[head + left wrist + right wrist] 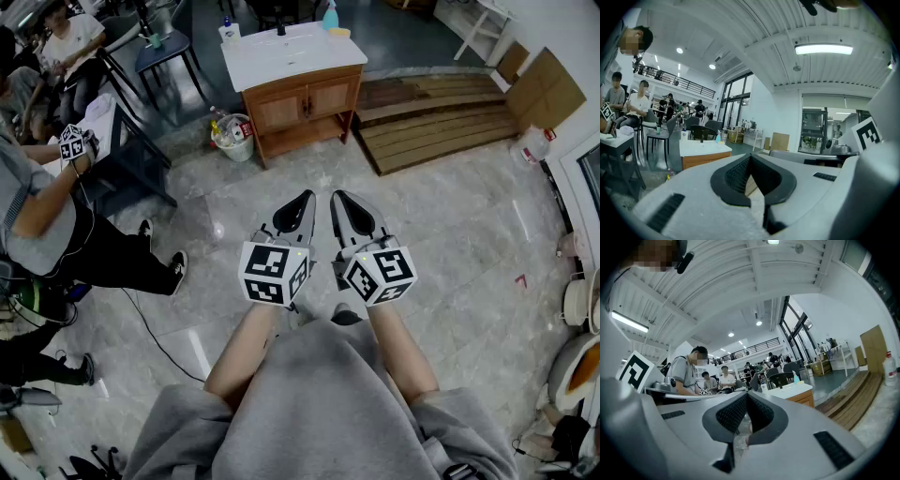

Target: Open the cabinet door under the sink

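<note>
Wooden cabinet door (305, 103) is far ahead; left gripper (304, 199) and right gripper (338, 198), equally near, have fingers (296, 216) closed on nothing.

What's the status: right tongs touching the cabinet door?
Apart. Head view shows a wide stretch of floor between the right tongs and the cabinet door.

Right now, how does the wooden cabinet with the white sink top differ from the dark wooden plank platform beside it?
The wooden cabinet stands upright on legs; the plank platform lies low and flat. The cabinet has a white top and two shut doors; the platform is bare slats. Both are wood.
</note>
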`<move>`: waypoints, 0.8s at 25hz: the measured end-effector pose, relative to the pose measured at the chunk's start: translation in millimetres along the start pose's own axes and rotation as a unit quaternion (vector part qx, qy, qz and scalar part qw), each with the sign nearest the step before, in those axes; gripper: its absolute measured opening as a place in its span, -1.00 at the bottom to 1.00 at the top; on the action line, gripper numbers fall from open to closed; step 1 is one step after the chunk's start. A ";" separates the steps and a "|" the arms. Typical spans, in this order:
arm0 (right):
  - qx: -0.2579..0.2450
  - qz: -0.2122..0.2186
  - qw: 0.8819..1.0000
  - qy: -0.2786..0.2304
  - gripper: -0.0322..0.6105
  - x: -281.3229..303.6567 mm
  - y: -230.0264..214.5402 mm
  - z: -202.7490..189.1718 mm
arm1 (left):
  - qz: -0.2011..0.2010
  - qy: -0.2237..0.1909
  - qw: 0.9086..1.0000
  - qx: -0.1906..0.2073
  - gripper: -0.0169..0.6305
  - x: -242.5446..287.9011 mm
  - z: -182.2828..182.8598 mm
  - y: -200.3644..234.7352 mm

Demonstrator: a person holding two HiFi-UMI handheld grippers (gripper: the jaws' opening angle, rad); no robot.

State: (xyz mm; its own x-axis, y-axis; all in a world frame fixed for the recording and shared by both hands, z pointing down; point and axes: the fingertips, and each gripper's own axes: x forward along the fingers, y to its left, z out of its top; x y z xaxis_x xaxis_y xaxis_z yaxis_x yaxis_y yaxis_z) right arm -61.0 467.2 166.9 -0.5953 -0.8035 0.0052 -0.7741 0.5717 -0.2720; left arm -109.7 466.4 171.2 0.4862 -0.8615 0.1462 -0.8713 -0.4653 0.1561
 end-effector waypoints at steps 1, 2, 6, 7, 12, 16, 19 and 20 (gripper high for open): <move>0.000 0.000 1.000 0.000 -0.87 1.5 2.1 -0.4 | -0.001 0.001 1.000 0.000 -0.92 -1.5 -0.1 1.8; -0.001 0.001 1.000 0.001 -0.87 3.0 4.2 -0.8 | -0.001 0.002 1.000 0.000 -0.92 -3.1 -0.2 3.6; -0.003 0.001 1.000 0.004 -0.87 6.5 11.2 -1.6 | -0.004 0.004 1.000 -0.002 -0.92 -9.6 -1.1 8.4; -0.002 0.001 1.000 0.005 -0.87 6.8 12.2 -1.9 | -0.005 0.004 1.000 -0.003 -0.92 -11.0 -1.0 8.5; 0.000 -0.010 1.000 0.015 -0.87 6.9 16.4 -10.6 | -0.014 0.000 1.000 -0.003 -0.92 -19.0 -5.1 9.7; 0.003 -0.019 1.000 0.020 -0.87 8.1 19.2 -17.6 | -0.020 0.005 1.000 -0.004 -0.92 -24.3 -9.9 15.0; 0.008 -0.028 0.999 0.024 -0.87 7.1 18.1 -23.5 | -0.023 0.009 1.000 -0.010 -0.92 -25.8 -14.7 20.1; 0.010 -0.031 0.999 0.025 -0.87 6.7 17.3 -25.3 | -0.025 0.011 1.000 -0.013 -0.92 -25.5 -16.5 21.5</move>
State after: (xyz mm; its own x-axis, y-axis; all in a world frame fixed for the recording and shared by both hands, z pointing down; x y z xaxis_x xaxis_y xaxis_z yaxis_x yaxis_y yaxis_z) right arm -83.9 475.9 186.6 -0.5562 -0.8280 0.0712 -0.8061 0.5168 -0.2882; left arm -139.7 481.7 186.9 0.5299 -0.8331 0.1588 -0.8445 -0.5011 0.1889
